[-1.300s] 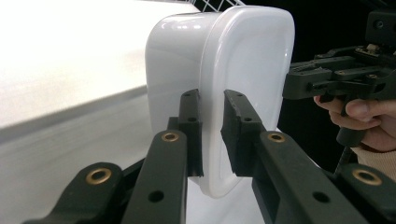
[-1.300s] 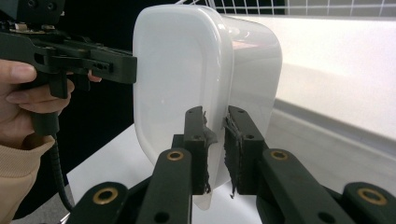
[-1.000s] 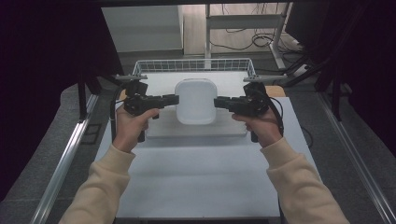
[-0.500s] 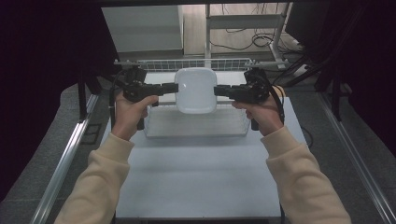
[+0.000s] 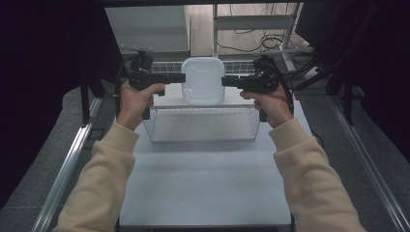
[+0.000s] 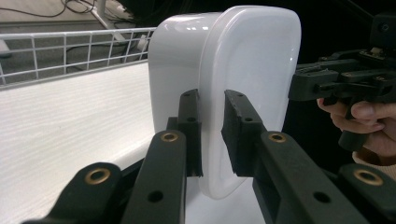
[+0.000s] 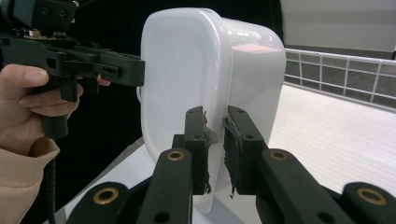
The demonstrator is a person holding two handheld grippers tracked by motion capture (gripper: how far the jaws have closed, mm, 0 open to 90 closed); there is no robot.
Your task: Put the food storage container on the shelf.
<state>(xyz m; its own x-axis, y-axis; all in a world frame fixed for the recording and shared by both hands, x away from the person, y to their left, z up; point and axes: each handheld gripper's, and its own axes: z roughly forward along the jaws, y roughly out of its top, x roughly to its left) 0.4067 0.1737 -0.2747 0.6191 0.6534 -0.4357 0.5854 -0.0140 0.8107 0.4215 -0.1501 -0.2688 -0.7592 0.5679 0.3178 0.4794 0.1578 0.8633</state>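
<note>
Container [image 5: 202, 80] in mid-air at upper centre of the high view — a white, rounded tub held above the wire basket [image 5: 200, 124] on the white surface [image 5: 203, 183]. Left hand-held gripper [image 6: 212, 133] pinches its rim on one side, right hand-held gripper [image 7: 215, 140] pinches the opposite rim (a two-sided hold likely keeps it level and steady). Whether anything sits inside is hidden — the tub's opening faces away from every camera.

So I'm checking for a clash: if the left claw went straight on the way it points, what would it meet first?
The white container it already clamps by the rim; beyond that, probably the right claw gripping the opposite rim, pointing back at it.
</note>
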